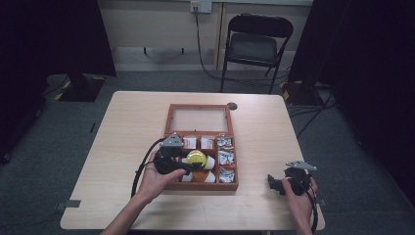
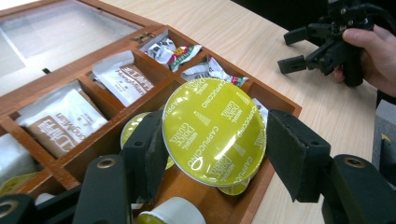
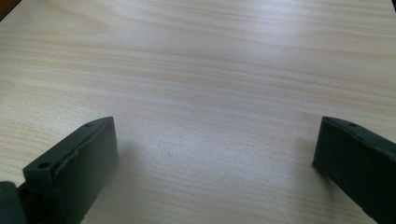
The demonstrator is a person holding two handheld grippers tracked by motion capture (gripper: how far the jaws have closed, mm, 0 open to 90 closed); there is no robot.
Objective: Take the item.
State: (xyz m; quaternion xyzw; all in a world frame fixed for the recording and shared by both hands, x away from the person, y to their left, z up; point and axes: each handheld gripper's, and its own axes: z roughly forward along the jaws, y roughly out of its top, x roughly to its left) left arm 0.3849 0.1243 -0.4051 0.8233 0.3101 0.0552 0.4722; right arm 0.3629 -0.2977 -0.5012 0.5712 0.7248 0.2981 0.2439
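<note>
**Capsule held over the box**

Left gripper (image 2: 210, 154) jaws clamped on yellow-lidded cappuccino capsule (image 2: 214, 130), tilted just above the wooden box (image 1: 169, 128) front compartments. Right gripper (image 1: 288, 182) idle on table (image 1: 132, 122), jaws apart, empty. Likely next: carry the capsule clear or seat it.

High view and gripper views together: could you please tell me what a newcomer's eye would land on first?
The round coffee capsule with the shiny yellow-green foil lid stands out, clamped between the left gripper's black jaws above the open brown wooden compartment box in the middle of the pale wooden table. Behind it, compartments hold white sachets. The right gripper, jaws wide apart, rests near the table's right front edge.
</note>
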